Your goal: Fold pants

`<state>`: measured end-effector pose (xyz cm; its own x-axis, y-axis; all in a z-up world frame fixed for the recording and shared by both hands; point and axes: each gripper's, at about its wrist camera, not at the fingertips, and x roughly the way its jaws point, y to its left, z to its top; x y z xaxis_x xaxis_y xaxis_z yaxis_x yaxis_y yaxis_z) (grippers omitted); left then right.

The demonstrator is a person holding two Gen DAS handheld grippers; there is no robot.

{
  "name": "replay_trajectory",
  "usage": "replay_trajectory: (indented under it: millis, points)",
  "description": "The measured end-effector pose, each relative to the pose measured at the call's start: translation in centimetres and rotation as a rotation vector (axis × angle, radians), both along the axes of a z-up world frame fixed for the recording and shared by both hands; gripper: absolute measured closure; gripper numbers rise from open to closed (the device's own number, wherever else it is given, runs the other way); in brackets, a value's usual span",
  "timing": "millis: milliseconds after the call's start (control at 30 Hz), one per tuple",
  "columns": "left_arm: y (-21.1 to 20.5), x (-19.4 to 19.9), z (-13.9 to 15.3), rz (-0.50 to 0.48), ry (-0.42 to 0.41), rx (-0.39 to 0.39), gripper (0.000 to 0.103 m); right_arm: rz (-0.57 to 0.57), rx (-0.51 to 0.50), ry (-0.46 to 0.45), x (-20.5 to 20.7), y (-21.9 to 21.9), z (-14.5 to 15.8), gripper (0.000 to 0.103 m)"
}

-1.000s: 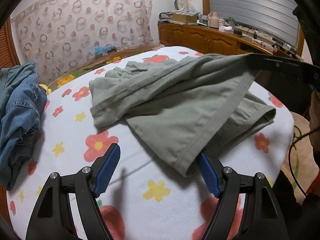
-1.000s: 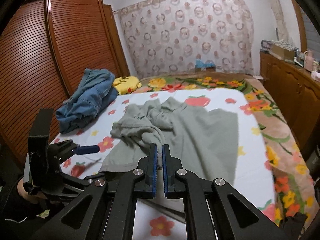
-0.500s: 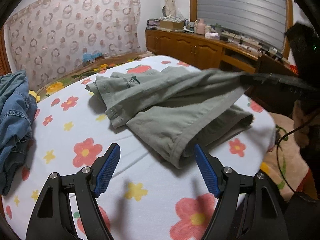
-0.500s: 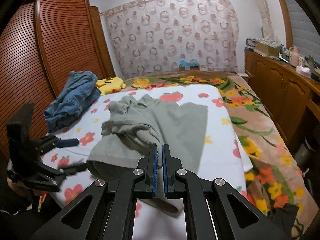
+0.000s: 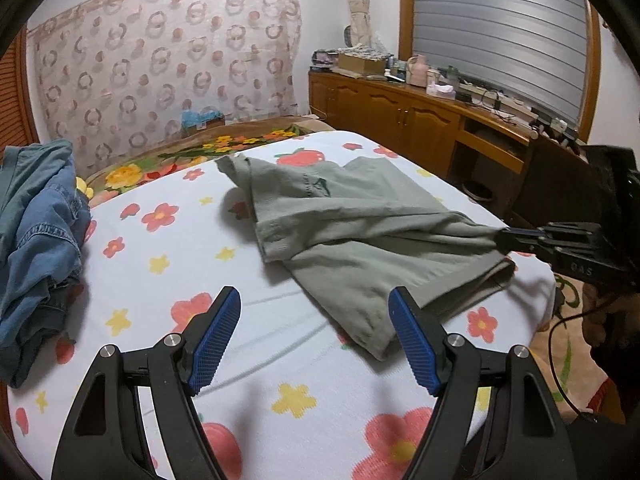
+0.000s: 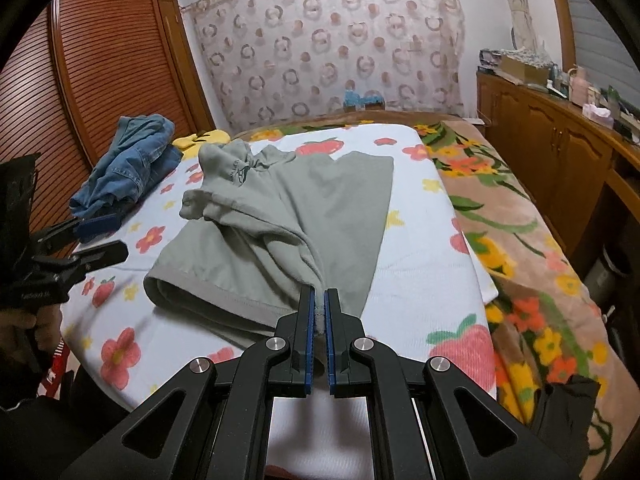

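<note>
The green pants lie rumpled on the flowered bed, one edge pulled out toward the foot. The right tool is clenched on that edge; the left tool hangs released over bare sheet, just short of the near hem. A denim heap sits at the bed's side, well apart; a cluttered wooden cabinet runs along the other. The pants' waist is bunched and hard to read. Compared with a second ago, the fabric has been drawn flatter and lower.
</note>
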<state>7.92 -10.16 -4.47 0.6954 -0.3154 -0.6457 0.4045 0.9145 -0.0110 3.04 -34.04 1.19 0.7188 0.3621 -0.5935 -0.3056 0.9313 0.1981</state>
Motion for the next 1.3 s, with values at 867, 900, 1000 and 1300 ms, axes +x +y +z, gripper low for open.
replay_trajectory:
  millis: [867,900,1000,1300]
  points:
    - [5.2,7.3,-0.3,0.095,-0.004,-0.006,0.026,0.052,-0.101,-0.065,4.1,2.3,2.1,0.073]
    - [5.3,7.5,-0.5,0.098,0.000,-0.005,0.026,0.066,-0.107,-0.067,4.6,3.0,2.1,0.073]
    - [5.8,8.0,-1.2,0.112,0.009,0.003,0.026,0.124,-0.107,-0.069,6.2,5.2,2.2,0.073]
    - [7.2,8.4,-1.9,0.132,0.003,-0.006,0.026,0.251,-0.138,-0.051,10.1,10.0,1.1,0.073]
